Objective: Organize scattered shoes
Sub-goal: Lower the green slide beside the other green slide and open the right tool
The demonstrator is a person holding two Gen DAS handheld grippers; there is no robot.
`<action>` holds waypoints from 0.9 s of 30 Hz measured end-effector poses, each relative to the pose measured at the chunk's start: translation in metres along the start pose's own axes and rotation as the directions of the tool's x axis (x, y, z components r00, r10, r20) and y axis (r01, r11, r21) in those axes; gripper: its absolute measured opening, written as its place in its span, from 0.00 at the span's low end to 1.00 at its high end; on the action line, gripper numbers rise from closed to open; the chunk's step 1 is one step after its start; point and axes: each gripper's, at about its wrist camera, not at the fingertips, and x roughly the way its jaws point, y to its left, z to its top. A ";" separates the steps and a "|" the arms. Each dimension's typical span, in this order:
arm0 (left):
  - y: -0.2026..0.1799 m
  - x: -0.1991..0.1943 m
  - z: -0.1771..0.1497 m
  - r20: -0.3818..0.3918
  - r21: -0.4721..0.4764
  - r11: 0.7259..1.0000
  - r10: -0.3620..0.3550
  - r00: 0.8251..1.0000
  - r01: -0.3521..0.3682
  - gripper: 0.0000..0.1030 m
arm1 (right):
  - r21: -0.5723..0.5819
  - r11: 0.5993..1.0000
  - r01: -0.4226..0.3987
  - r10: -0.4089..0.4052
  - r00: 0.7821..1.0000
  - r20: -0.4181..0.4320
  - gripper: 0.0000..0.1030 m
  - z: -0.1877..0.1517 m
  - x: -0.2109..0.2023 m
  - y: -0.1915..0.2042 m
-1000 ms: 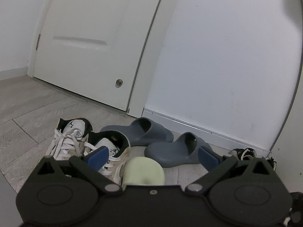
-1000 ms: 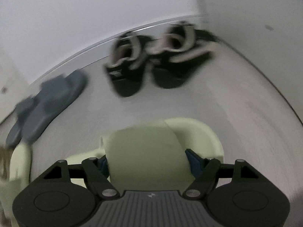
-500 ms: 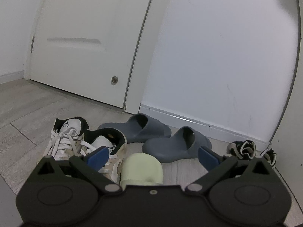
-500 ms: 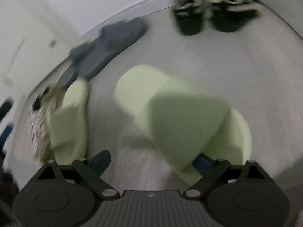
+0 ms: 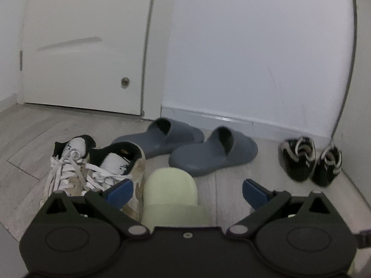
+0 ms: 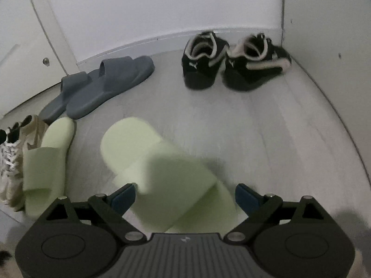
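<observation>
In the right wrist view a pale green slide (image 6: 162, 173) lies on the floor, toe pointing up-left, its heel between the spread fingers of my right gripper (image 6: 185, 197), which is open. Its mate (image 6: 46, 159) lies at the left beside white sneakers (image 6: 11, 162). In the left wrist view that mate (image 5: 170, 192) lies between the fingers of my open left gripper (image 5: 186, 192). White sneakers (image 5: 92, 169), grey slides (image 5: 185, 146) and black sneakers (image 5: 308, 159) stand beyond.
Grey slides (image 6: 99, 88) and black sneakers (image 6: 234, 64) sit along the skirting of the white wall (image 6: 162, 11). A white door (image 5: 81, 46) is at the left. A side wall (image 6: 336, 46) closes the corner at the right. The floor is pale wood plank.
My right gripper has opened and let go of the green slide, which now lies on the floor beside its mate. The left gripper has shifted slightly, showing more of the black sneakers.
</observation>
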 end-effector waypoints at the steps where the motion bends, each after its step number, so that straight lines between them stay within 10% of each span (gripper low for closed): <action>1: -0.002 0.002 -0.001 -0.011 0.012 1.000 -0.004 1.000 0.004 0.99 | -0.003 1.000 -0.018 0.018 1.000 0.008 0.92 0.000 0.004 0.001; 9: -0.012 0.003 -0.004 -0.030 0.077 0.997 -0.007 1.000 0.009 0.99 | 0.050 0.995 -0.081 0.080 0.996 0.023 0.96 -0.004 0.021 0.018; 15: -0.004 -0.003 -0.002 -0.004 0.027 1.000 0.003 1.000 -0.002 0.99 | 0.134 0.931 -0.340 0.339 0.940 0.028 0.94 -0.005 0.020 0.018; 27: 0.001 -0.009 0.004 0.028 -0.012 1.000 0.001 1.000 0.000 0.99 | 0.009 0.960 -0.279 0.279 0.959 -0.053 0.97 0.001 0.051 0.049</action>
